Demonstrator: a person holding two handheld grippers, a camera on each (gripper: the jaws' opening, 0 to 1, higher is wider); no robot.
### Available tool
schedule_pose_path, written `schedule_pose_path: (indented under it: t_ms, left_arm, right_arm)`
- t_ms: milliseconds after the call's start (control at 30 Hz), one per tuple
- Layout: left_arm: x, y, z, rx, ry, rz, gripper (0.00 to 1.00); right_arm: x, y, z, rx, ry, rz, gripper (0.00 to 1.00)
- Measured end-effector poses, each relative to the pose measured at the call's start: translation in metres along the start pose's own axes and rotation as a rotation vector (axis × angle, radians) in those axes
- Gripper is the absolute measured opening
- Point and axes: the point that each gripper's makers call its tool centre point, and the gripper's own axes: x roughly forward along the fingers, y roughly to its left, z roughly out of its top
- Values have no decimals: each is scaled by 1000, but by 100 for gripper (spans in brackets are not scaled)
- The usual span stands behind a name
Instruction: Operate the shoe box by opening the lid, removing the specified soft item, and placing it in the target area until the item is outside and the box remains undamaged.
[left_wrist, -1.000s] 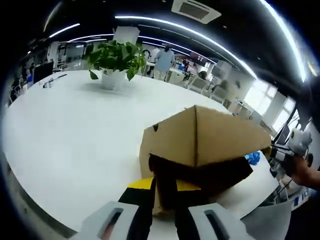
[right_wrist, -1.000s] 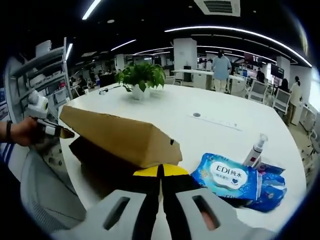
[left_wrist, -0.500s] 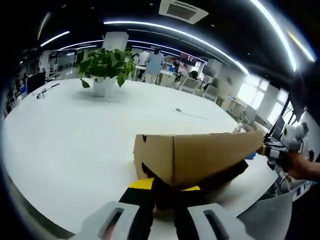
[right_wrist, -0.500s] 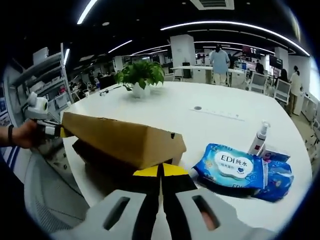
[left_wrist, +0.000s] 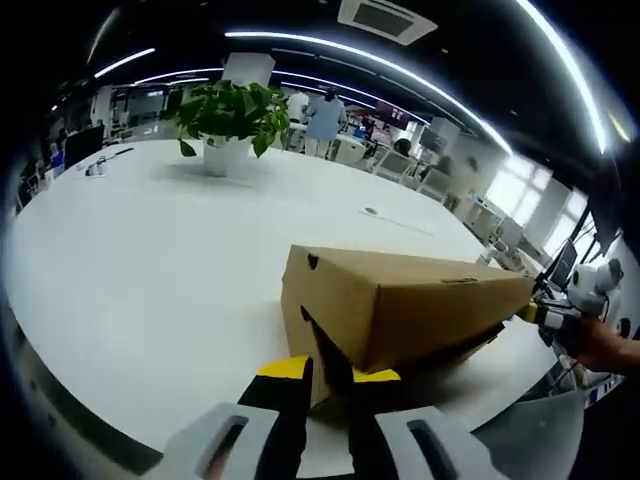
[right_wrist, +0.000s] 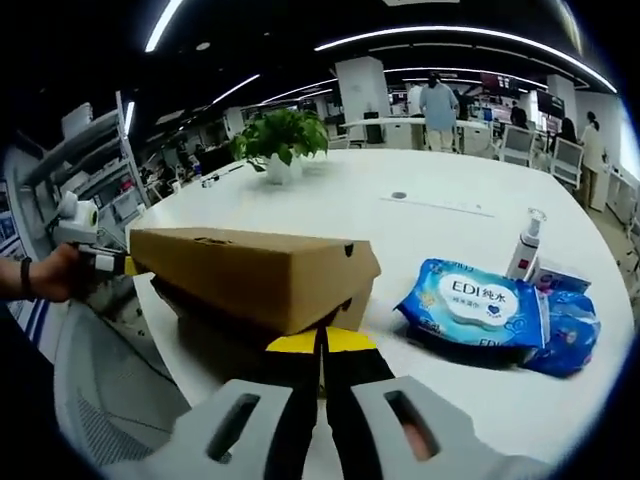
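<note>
A brown cardboard shoe box (left_wrist: 400, 300) lies on the white table (left_wrist: 150, 240). Its lid (right_wrist: 250, 265) rests almost flat over the base, leaving a dark slit underneath. My left gripper (left_wrist: 327, 368) is shut on the lid's near end flap. From the opposite end, my right gripper (right_wrist: 322, 340) is shut on the lid's lower rim. Each gripper appears in the other's view: the right gripper (left_wrist: 547, 312) at the box's far corner, the left gripper (right_wrist: 98, 262) held by a hand. The box's contents are hidden.
A blue wet-wipes pack (right_wrist: 485, 305) and a small spray bottle (right_wrist: 525, 250) lie right of the box. A potted plant (left_wrist: 228, 115) stands at the table's far side. A grey chair (right_wrist: 100, 410) sits by the table edge. People stand far back.
The lid, tilted up a second ago with the dark inside showing, has come down nearly flat onto the box. Both grippers kept their hold on it.
</note>
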Motion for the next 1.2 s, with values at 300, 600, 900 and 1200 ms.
schedule_pose_path:
  t_ms: [300,600,900,1200]
  left_arm:
    - [-5,12,-10,-46,11,47,13]
    - [-10,21,-16,-74,7,80,13]
    - [-18,27,-10,-118,-21,95,13]
    - [-21,23,0,-138,-57,74,13]
  right_arm:
    - [-1,0,-10,21,20,7,0]
    - [0,2,-20,33,40,15,0]
    - [-6,-7,-25,41,52,1,0]
    - [-15,-15,-22,59,42,-4,0]
